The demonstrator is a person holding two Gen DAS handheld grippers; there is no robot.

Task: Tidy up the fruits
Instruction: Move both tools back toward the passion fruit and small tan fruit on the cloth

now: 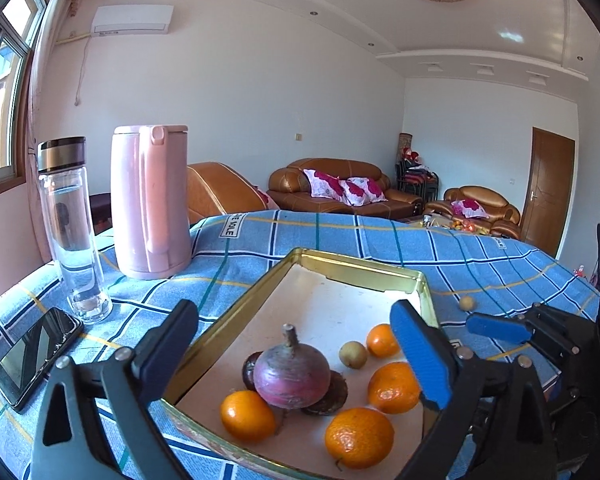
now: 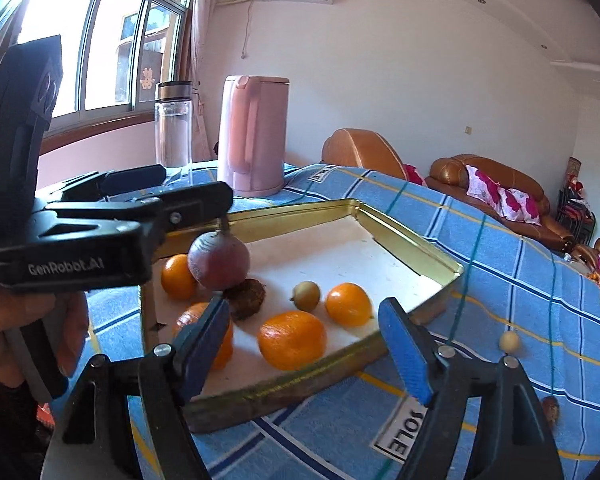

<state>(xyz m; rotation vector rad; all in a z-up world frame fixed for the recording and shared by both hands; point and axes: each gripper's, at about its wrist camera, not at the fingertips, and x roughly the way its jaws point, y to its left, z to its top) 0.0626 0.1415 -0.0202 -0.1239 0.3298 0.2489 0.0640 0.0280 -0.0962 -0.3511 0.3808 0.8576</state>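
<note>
Both grippers' fingers gape wide; purple bulb (image 1: 291,376) apparently upright in tin (image 1: 356,268), stem skyward.

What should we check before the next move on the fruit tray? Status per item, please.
1. Left claw empty: ok, open wide over the tray.
2. Right claw empty: ok, open.
3. Room in tray: ok, far half bare.
4. All fruit in tray: not ok, small pale fruit lies on the cloth outside it.
5. Purple bulb steady: cannot tell, it rests against a dark fruit.
6. Kettle and bottle upright, apart from tray: ok.
</note>
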